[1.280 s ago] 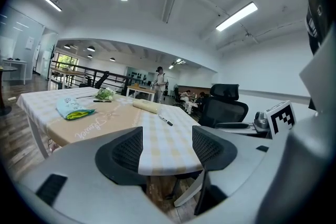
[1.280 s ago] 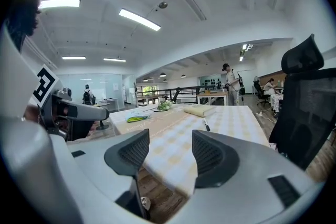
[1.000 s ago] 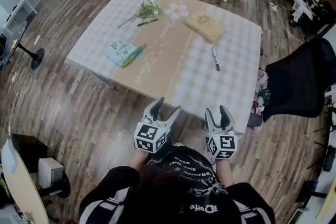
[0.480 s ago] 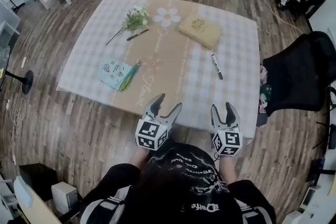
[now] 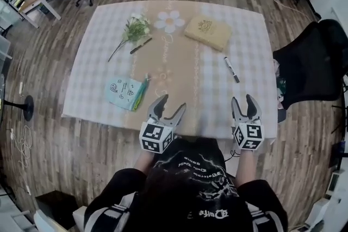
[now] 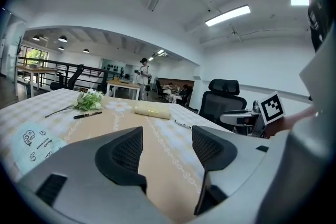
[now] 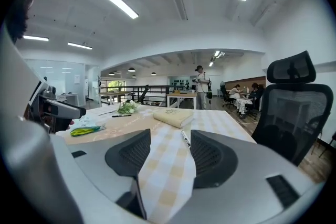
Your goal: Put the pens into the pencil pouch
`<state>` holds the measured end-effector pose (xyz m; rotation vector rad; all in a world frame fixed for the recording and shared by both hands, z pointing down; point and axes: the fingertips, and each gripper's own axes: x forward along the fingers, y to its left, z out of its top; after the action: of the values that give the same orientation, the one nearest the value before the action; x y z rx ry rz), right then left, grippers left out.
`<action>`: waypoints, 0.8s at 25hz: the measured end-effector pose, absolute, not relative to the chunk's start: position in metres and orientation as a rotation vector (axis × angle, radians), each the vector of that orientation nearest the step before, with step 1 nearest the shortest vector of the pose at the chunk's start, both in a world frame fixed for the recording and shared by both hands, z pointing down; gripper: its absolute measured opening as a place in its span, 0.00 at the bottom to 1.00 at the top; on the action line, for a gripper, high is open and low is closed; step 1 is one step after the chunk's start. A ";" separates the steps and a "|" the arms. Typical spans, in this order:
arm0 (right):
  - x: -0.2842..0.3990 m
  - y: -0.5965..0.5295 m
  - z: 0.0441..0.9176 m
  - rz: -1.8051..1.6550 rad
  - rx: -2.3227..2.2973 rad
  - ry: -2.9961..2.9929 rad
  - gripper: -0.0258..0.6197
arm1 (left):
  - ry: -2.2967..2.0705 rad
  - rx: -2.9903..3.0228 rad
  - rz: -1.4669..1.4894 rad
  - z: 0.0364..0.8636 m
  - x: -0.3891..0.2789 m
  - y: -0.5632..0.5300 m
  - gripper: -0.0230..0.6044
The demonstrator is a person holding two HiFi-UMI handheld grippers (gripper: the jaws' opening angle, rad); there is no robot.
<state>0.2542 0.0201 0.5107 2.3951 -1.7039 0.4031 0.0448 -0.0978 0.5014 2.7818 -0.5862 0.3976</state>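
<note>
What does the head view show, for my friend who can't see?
The left gripper and right gripper hover open and empty at the near edge of a checked table. On it lie a pale blue pouch, two black pens, flowers and a tan book.

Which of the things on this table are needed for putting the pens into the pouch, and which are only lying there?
For the job: pencil pouch; black pen beside the flowers; marker pen near the tan book; left gripper and right gripper, both open and empty.

Just lying about: flowers; tan book; black office chair beside the table.
</note>
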 end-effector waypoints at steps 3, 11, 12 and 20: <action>0.261 0.007 0.509 0.421 2.379 -1.701 0.41 | -0.595 2.768 0.393 0.500 0.039 -0.109 0.53; 0.295 -0.024 0.513 0.402 2.292 -1.699 0.40 | -0.640 2.740 0.427 0.508 0.036 -0.123 0.53; 0.300 -0.030 0.514 0.405 2.277 -1.706 0.38 | -0.646 2.741 0.436 0.507 0.036 -0.123 0.53; 0.332 -0.066 0.535 0.492 2.130 -1.752 0.37 | -0.765 2.699 0.418 0.492 0.033 -0.129 0.53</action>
<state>0.3324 -0.0662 0.5347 2.1304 -1.7522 0.4925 0.0334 -0.1289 0.4922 2.6993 -0.7652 0.4179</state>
